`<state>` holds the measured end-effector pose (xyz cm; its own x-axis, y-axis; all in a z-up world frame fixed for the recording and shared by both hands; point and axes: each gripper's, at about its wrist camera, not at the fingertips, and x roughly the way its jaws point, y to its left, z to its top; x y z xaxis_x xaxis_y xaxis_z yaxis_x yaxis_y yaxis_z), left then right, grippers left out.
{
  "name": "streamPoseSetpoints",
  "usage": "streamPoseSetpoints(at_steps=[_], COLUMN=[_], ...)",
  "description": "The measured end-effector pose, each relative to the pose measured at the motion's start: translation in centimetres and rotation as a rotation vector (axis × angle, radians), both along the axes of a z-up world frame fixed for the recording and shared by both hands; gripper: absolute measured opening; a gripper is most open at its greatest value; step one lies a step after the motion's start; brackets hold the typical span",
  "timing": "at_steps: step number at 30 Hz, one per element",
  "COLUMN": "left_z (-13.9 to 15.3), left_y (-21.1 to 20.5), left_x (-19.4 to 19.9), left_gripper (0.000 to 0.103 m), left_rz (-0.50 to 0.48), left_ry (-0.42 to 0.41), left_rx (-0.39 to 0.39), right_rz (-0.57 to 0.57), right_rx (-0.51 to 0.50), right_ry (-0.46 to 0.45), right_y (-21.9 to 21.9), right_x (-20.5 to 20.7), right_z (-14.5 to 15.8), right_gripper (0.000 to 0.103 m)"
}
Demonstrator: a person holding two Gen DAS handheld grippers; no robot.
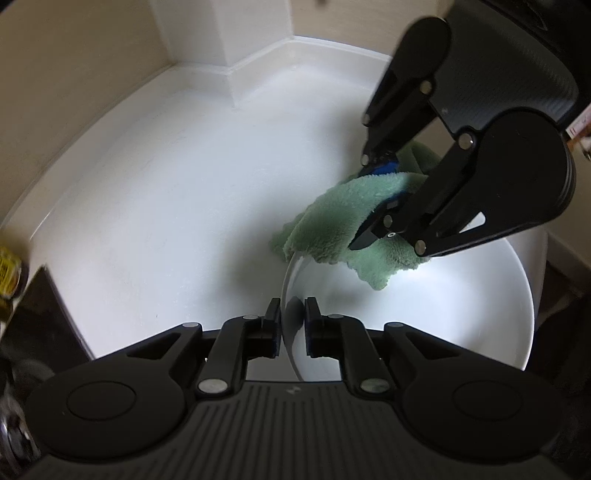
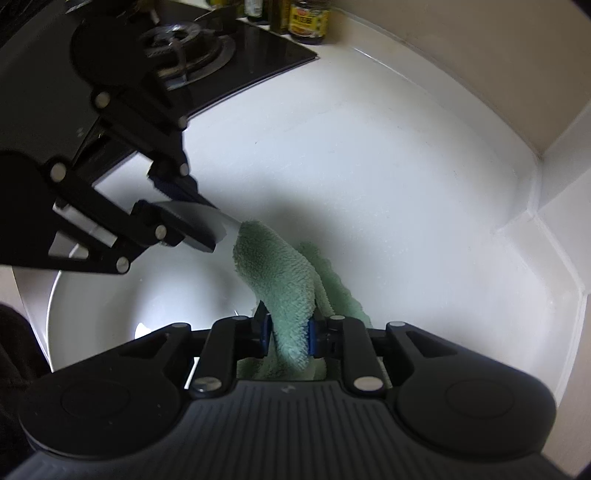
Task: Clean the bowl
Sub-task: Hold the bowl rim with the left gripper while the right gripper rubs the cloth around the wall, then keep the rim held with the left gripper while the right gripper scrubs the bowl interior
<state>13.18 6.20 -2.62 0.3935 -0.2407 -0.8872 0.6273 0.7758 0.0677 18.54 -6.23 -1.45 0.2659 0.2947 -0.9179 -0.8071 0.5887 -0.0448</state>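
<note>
My left gripper straddled the white bowl's rim, pads slightly apart; my right gripper pinched the green cloth at lower centre.

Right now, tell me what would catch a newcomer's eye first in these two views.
First the fluffy green cloth, the only colour on the white countertop; it hangs over the rim of the big white ceramic bowl, pinched in the right claw. Next, the left claw straddles the bowl's near rim. At the back left of the right wrist view sits a black glass gas hob with dark sauce jars behind.
</note>
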Motion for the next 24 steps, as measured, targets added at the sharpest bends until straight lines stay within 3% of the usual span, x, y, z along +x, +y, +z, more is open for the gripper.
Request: streamPoseSetpoints(at_steps=[5,7,10,16,21,24], left_z=[0.4,0.4,0.6,0.9,1.1,1.3], left_y=[1.5,2.3,2.7,1.6,0.6,0.9], left_x=[-1.9,-2.3,-2.4,-1.9,-1.2,-1.1], left_gripper=[0.012,0.011,0.009,0.009,0.009,0.01], left_rz=[0.109,0.142,0.114,-0.044,-0.124,-0.063], left_ry=[-0.004,0.003,0.013,0.013,0.013,0.014], left_rx=[-0.034,-0.072,-0.078,-0.032,-0.001,-0.012], right_rz=[-0.036,-0.108,-0.157,0.028,0.112,0.163], right_rx=[0.041,0.065,0.062,-0.033,-0.086,-0.067], right_ry=[0.022,0.033,0.047,0.144,0.025,-0.04], right_y=[-0.7,-1.3,-2.1,-2.9,-1.1,0.4], right_x=[0.0,-0.1,-0.8,-1.3,-0.5,-0.5], right_z=[-0.2,-0.2,-0.5,-1.1,-0.5,-0.1], right_gripper=[0.016,0.016,0.015,0.015,0.016,0.018])
